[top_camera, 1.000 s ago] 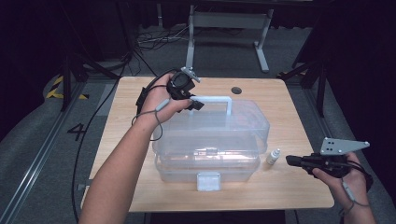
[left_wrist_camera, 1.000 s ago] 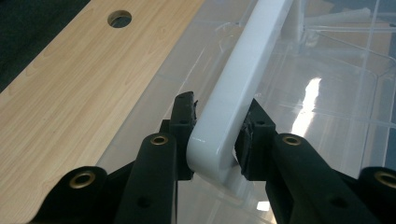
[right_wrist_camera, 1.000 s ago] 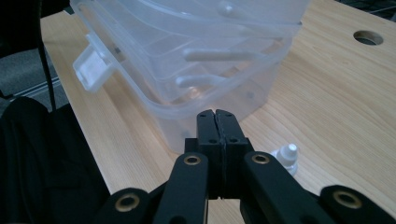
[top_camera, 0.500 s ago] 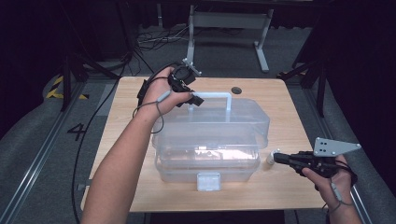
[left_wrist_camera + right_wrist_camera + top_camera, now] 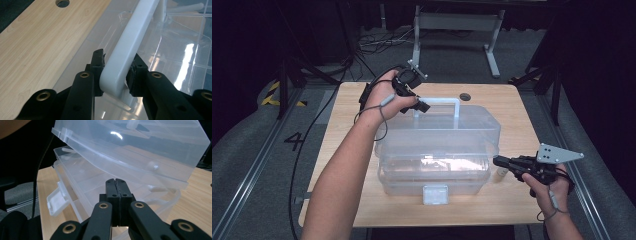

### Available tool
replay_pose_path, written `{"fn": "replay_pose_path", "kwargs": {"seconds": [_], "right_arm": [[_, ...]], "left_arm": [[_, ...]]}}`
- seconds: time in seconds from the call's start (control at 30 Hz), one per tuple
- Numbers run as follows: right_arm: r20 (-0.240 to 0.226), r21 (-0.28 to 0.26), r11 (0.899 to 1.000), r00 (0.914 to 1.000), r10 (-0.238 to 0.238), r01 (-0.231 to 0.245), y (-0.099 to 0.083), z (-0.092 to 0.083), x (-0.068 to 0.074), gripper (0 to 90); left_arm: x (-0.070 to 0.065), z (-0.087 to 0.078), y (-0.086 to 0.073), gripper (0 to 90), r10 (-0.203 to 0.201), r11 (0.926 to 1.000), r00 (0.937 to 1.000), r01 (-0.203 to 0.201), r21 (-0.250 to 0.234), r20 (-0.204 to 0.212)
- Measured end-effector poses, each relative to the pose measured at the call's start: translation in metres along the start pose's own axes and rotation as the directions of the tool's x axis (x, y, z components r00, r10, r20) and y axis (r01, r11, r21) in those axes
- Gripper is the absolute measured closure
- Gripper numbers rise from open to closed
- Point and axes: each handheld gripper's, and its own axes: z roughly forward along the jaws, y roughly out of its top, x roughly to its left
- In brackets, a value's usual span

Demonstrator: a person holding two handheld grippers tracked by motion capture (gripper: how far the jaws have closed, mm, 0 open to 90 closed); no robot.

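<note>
A clear plastic toolbox (image 5: 437, 145) stands in the middle of the wooden table (image 5: 347, 105). My left gripper (image 5: 422, 106) is shut on the left end of its white handle (image 5: 439, 101); in the left gripper view the pads (image 5: 98, 63) press on both sides of the handle (image 5: 135, 35). The lid (image 5: 140, 142) is tilted up off the base (image 5: 82, 182), leaving a gap on the front side. My right gripper (image 5: 496, 160) is shut and empty just right of the box, and in its own view its gripper tips (image 5: 115, 181) point at that gap.
A white front latch (image 5: 435, 194) hangs loose on the box. A small white bottle (image 5: 502, 173) stands by the box's right side, just under my right gripper. A round hole (image 5: 465, 96) sits in the table behind the box. Dark floor and a metal stand lie beyond.
My right gripper has moved left and slightly down toward the box's right side, now above the small bottle. The left gripper stays on the handle.
</note>
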Motion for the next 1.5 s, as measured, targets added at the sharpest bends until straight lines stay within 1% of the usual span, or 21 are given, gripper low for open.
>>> {"fn": "replay_pose_path", "kwargs": {"seconds": [0.1,0.17,0.37,0.47,0.67,0.73,0.77,0.83,0.9,0.97,1.0,1.03,1.07,1.1,1.13,1.17,1.23,1.3,1.43,1.47,1.5], "right_arm": [[0.007,0.0,1.0,0.9999,-0.01,0.01,0.0,0.002,0.0,90.0],[0.009,-0.002,1.0,0.9999,-0.013,0.013,0.0,0.003,0.0,90.0],[0.012,-0.003,1.0,0.9998,-0.016,0.017,0.0,0.003,-0.001,90.0],[0.014,0.0,1.0,0.9998,-0.017,0.017,0.0,0.003,-0.001,90.0],[0.013,0.004,1.0,0.9998,-0.016,0.016,0.001,0.003,-0.002,90.0],[0.015,-0.001,1.0,0.9997,-0.018,0.018,0.002,0.003,-0.003,90.0],[0.014,0.001,1.0,0.9997,-0.017,0.017,0.002,0.003,-0.003,90.0],[0.013,0.003,1.0,0.9997,-0.02,0.02,0.002,0.003,-0.003,90.0],[0.011,0.007,1.0,0.9997,-0.02,0.02,0.003,0.004,-0.003,90.0],[0.012,0.012,1.0,0.9996,-0.024,0.024,0.004,0.004,-0.004,90.0],[0.012,0.012,1.0,0.9996,-0.024,0.024,0.004,0.004,-0.004,90.0],[0.012,0.011,1.0,0.9996,-0.027,0.027,0.005,0.004,-0.004,90.0],[0.011,0.011,1.0,0.9995,-0.028,0.028,0.005,0.005,-0.004,90.0],[0.011,0.011,1.0,0.9995,-0.028,0.028,0.005,0.005,-0.004,90.0],[0.009,0.011,1.0,0.9995,-0.029,0.029,0.006,0.005,-0.005,90.0],[0.008,0.01,1.0,0.9996,-0.028,0.028,0.006,0.005,-0.005,90.0],[0.008,0.01,0.999,0.9994,-0.033,0.033,0.007,0.006,-0.006,90.0],[0.001,0.004,1.0,0.9996,-0.028,0.028,0.008,0.007,-0.008,90.0],[0.007,0.003,0.999,0.9994,-0.033,0.033,0.011,0.01,-0.008,90.0],[0.008,0.003,0.999,0.9994,-0.034,0.034,0.012,0.01,-0.009,90.0],[0.008,0.001,0.999,0.9994,-0.034,0.034,0.012,0.01,-0.009,90.0]], "left_arm": [[0.0,0.0,-0.001,71.0,0.005,1.0,1.0,-0.005,-0.004,-0.008],[-0.001,0.0,-0.001,71.0,0.0,1.0,1.0,0.0,-0.007,-0.001],[-0.002,-0.003,-0.003,68.0,-0.015,0.9997,0.9995,0.014,-0.02,-0.026],[-0.002,-0.006,-0.005,62.7,-0.022,0.9988,0.9992,0.021,-0.044,-0.032],[-0.002,-0.023,-0.019,57.9,-0.022,0.9934,0.9982,0.015,-0.114,-0.055],[-0.002,-0.029,-0.024,58.1,-0.018,0.9899,0.9983,0.01,-0.142,-0.055],[-0.003,-0.032,-0.026,58.4,-0.008,0.9899,0.9972,-0.003,-0.142,-0.074],[-0.004,-0.038,-0.031,58.0,-0.022,0.9851,0.9955,0.006,-0.172,-0.092],[-0.004,-0.046,-0.037,58.2,-0.03,0.9812,0.9964,0.015,-0.193,-0.079],[-0.006,-0.054,-0.044,58.3,-0.04,0.975,0.9955,0.02,-0.221,-0.085],[-0.006,-0.054,-0.044,58.6,-0.04,0.975,0.9955,0.02,-0.221,-0.085],[-0.009,-0.064,-0.052,59.1,-0.048,0.9697,0.9953,0.026,-0.243,-0.084],[-0.009,-0.064,-0.052,59.2,-0.048,0.9697,0.9953,0.026,-0.243,-0.084],[-0.01,-0.068,-0.055,59.2,-0.055,0.9671,0.9947,0.031,-0.252,-0.087],[-0.012,-0.072,-0.059,59.6,-0.053,0.9678,0.9941,0.028,-0.25,-0.094],[-0.013,-0.077,-0.063,60.8,-0.059,0.9669,0.9923,0.029,-0.253,-0.109],[-0.015,-0.084,-0.071,63.5,-0.071,0.9627,0.9917,0.04,-0.267,-0.107],[-0.017,-0.091,-0.081,65.8,-0.09,0.9544,0.991,0.058,-0.293,-0.099],[-0.021,-0.103,-0.099,73.1,-0.098,0.9507,0.9889,0.06,-0.304,-0.111],[-0.021,-0.103,-0.099,76.0,-0.098,0.9507,0.9889,0.06,-0.304,-0.111],[-0.024,-0.109,-0.108,78.6,-0.103,0.9478,0.9871,0.06,-0.313,-0.123]]}}
